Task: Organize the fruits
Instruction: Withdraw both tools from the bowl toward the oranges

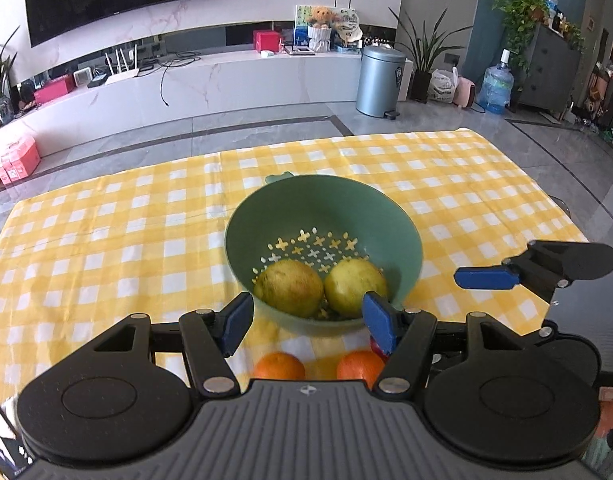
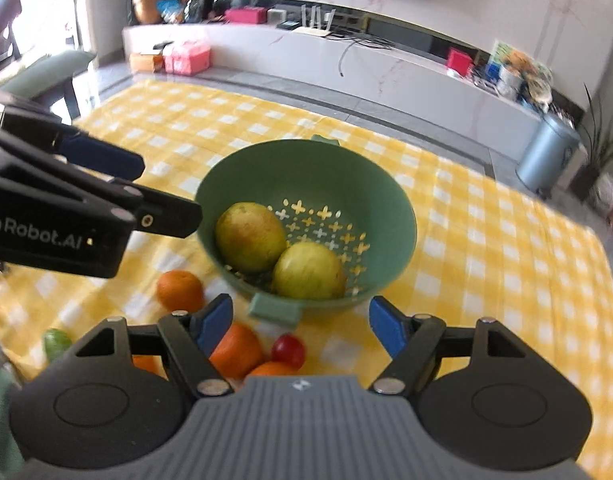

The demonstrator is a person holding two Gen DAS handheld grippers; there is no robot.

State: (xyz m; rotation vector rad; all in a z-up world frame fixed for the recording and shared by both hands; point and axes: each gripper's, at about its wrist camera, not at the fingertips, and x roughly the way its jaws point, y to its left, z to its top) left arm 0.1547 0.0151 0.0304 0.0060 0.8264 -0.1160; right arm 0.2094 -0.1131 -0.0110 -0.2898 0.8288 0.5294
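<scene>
A green colander bowl (image 1: 266,216) (image 2: 246,168) stands on the yellow checked cloth with two yellow-green pears (image 1: 288,288) (image 1: 352,286) (image 2: 250,236) (image 2: 308,270) in it. My left gripper (image 1: 308,322) hovers open just above the bowl's near rim, with nothing in it. My right gripper (image 2: 300,322) is open too, over the bowl's near handle, and holds nothing. Loose on the cloth in front of the bowl lie oranges (image 1: 279,366) (image 2: 180,290) (image 2: 236,348), a small red fruit (image 2: 288,350) and a green fruit (image 2: 56,342). Each gripper shows at the edge of the other's view.
The checked cloth (image 1: 106,240) covers the table, whose far edge drops to a grey tiled floor. Beyond stand a long white TV cabinet (image 1: 226,76) and a metal bin (image 1: 380,80). A green chair (image 2: 46,72) is at the table's far left corner.
</scene>
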